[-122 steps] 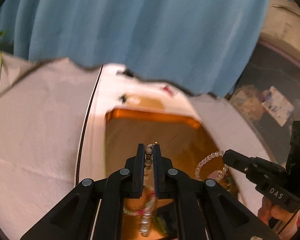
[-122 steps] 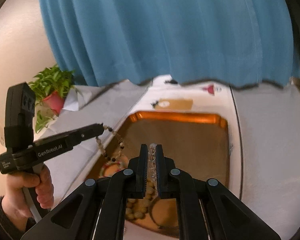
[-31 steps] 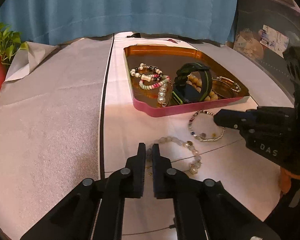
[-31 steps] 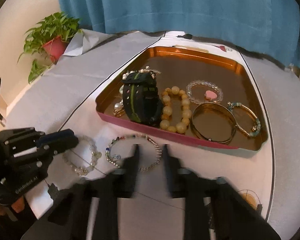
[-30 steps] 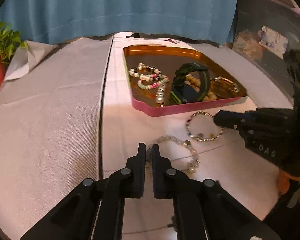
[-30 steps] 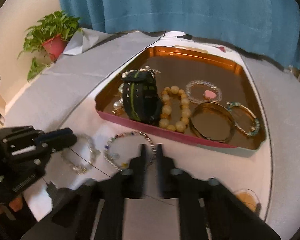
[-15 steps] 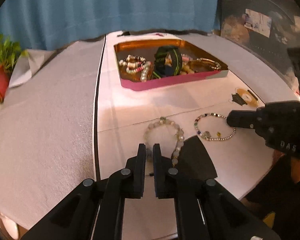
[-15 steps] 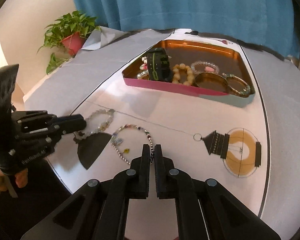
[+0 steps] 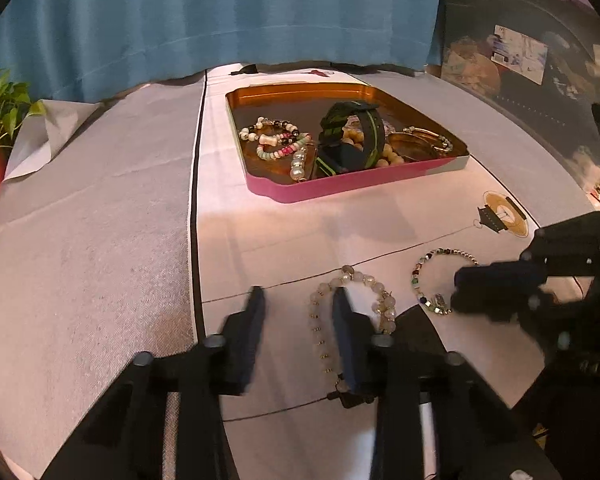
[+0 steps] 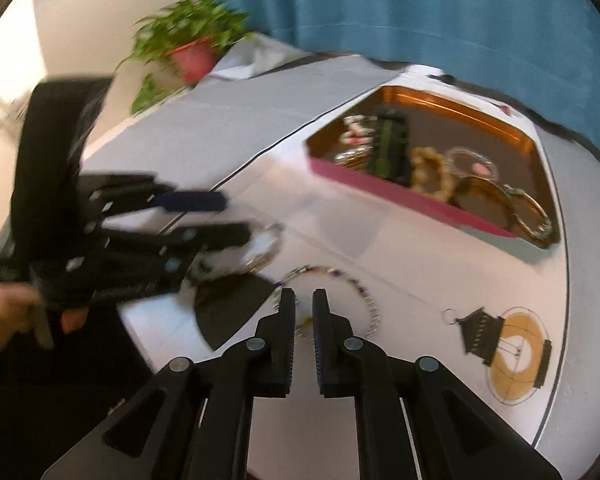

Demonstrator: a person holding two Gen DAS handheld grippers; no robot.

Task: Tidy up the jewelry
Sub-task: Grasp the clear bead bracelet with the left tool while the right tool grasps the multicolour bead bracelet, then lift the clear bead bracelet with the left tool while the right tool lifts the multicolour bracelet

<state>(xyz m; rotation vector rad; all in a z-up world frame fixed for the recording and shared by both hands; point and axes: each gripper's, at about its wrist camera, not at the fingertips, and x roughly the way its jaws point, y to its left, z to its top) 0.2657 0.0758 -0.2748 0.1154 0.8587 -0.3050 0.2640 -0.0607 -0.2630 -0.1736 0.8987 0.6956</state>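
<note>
Left gripper [image 9: 298,300] has its jaws spread wide, nothing between them, low over the white table mat [image 9: 300,236]. Its right finger [image 9: 346,332] overlaps the pale bead bracelet [image 9: 354,300], which lies flat on the mat near the front edge; contact can't be judged. Just right of it lies the thin multicolor bracelet [image 9: 440,280], also flat on the mat. Right gripper [image 10: 303,300] sits over that thin bracelet's near edge, jaws parted by a narrow gap, gripping nothing; in the left view it's a blurred dark shape at the bracelet's right side. Behind both, well apart, the pink-walled tray [image 9: 340,188] with gold inside holds the rest: beaded bracelets [image 9: 276,140] at left, a black-green watch strap [image 9: 352,136] in the middle, gold bangles [image 9: 420,144] at right. Printed lantern graphic [image 9: 500,216] on the mat's right part. Potted plant [image 10: 192,40] far left, blue curtain [image 9: 220,20] behind.
</note>
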